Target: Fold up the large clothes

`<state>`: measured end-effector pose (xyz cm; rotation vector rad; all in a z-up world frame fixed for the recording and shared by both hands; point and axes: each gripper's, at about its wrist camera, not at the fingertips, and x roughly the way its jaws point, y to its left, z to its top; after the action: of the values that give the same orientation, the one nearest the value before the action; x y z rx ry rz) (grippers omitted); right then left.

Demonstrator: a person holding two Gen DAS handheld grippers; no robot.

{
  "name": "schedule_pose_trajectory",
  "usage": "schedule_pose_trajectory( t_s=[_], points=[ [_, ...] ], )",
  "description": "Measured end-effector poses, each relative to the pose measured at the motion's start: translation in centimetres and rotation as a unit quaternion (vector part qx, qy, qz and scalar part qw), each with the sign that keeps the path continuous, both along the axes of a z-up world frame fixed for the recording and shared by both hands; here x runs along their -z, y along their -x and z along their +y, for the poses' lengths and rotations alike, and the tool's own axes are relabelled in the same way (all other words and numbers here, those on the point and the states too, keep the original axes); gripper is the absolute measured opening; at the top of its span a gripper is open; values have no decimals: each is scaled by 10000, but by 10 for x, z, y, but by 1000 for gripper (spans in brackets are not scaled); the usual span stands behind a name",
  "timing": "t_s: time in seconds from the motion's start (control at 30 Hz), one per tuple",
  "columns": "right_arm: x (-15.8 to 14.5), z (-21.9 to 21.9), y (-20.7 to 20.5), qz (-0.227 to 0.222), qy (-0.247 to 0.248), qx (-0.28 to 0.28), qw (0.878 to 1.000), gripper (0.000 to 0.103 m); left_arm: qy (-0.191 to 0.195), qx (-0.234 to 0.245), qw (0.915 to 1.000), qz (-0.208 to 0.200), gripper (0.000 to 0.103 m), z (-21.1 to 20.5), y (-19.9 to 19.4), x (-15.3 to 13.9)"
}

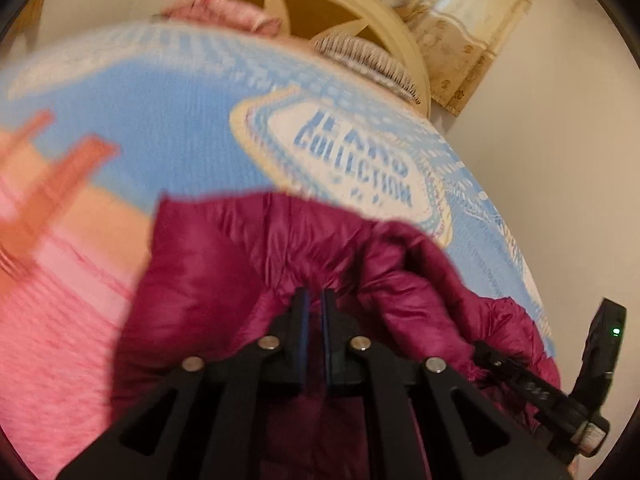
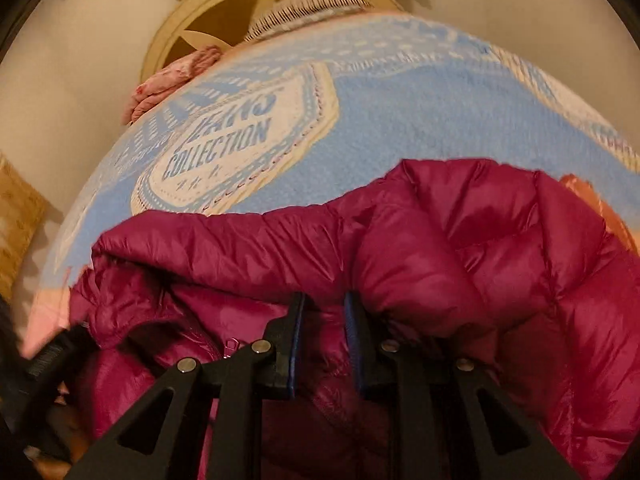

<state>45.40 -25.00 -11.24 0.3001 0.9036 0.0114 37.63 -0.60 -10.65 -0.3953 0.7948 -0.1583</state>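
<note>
Left gripper: fingers nearly together, a narrow slit between the blue pads, magenta fabric showing in the slit. Judged to be pinching a thin fold of the puffer jacket. The left wrist view is motion-blurred, so the bite depth cannot be read.

Jacket sits bunched on the blue-and-pink blanket, near edge of the bed, partly doubled over itself. Zipper pull visible in the right wrist view, just left of the tool.

Right gripper: wider gap than the left, quilted fabric bulging between and over the fingers. Whether the pads actually bear on the cloth, I cannot tell — the bulge hides the contact.

Risks, as judged:
- Shell is slick and glossy; a thin pinch on the left may slide out under the jacket's weight if lifted.
- Right side may carry only trapped puff, not a seam — it could pop free mid-fold.
- Uneven grips would skew the fold line, leaving the jacket lopsided.
- Blanket might be caught with the jacket and dragged.
</note>
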Motion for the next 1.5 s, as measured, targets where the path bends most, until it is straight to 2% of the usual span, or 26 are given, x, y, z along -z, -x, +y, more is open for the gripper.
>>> schedule_pose_trajectory(
  t_s=[0.13,0.17,0.2,0.27,0.33,0.4,0.43,0.53,0.57,0.6,0.63,0.67,0.73,0.8,0.87,0.9,0.93,1.0,1.07,1.17,1.2,1.3,1.5],
  points=[
    [-1,8,4,-117,429,-28,9990,21,-505,250,9971,-519,32,-18,6,-53],
    [-1,9,4,-121,486,-40,9987,22,-755,353,9943,-663,39,-29,2,-67],
    [-1,10,3,-129,500,-43,9987,22,-985,451,9911,-776,52,-41,-2,-77],
    [0,10,2,-145,448,-38,9989,23,-1220,647,9867,-861,65,-66,-21,-88],
    [-1,8,1,-164,373,-35,9992,23,-1438,745,9843,-702,66,-86,-46,-79],
    [0,6,2,-191,273,-35,9994,23,-1849,655,9802,-277,66,-95,-64,-56],
    [0,5,2,-199,227,-37,9995,23,-1926,638,9792,-71,66,-94,-66,-44],
    [1,4,1,-229,121,-38,9997,23,-1840,411,9810,452,68,-70,-59,6],
    [1,4,0,-240,83,-49,9997,23,-1566,405,9852,576,71,-61,-56,18],
    [2,3,0,-246,55,-56,9997,23,-1252,364,9905,427,72,-52,-51,21],
    [2,2,0,-251,35,-54,9997,23,-1160,328,9921,342,72,-50,-48,20],
    [2,2,0,-254,16,-55,9997,23,-1200,333,9916,354,72,-53,-48,22],
    [1,-2,0,-258,-116,-40,9996,23,-1547,364,9866,359,76,-63,-49,24],
    [-5,-9,4,-202,-540,-135,9982,23,-1839,375,9816,354,78,-72,-50,25],
    [-22,-22,17,-511,-1082,-202,9926,23,-1765,373,9830,343,78,-69,-48,23],
    [-31,-28,23,-678,-1129,-123,9912,23,-1714,373,9839,340,78,-67,-48,22],
    [-47,-35,31,-902,-991,101,9909,23,-1697,373,9842,340,78,-66,-48,22],
    [-60,-38,30,-948,-523,312,9936,23,-1753,370,9832,342,79,-69,-49,22],
    [-55,-37,17,-649,-3,391,9971,23,-1734,370,9836,344,79,-70,-49,22],
    [-18,-40,-1,-4,449,488,9978,22,-1711,373,9839,344,79,-71,-50,22],
    [-9,-43,-2,3,449,478,9978,22,-1696,373,9842,339,79,-71,-50,21],
    [-5,-47,1,-184,379,522,9978,21,-1699,370,9842,337,79,-70,-50,22],
    [-1,-42,-2,-277,689,492,9960,21,-1747,374,9833,343,81,-69,-50,22]
  ],
)
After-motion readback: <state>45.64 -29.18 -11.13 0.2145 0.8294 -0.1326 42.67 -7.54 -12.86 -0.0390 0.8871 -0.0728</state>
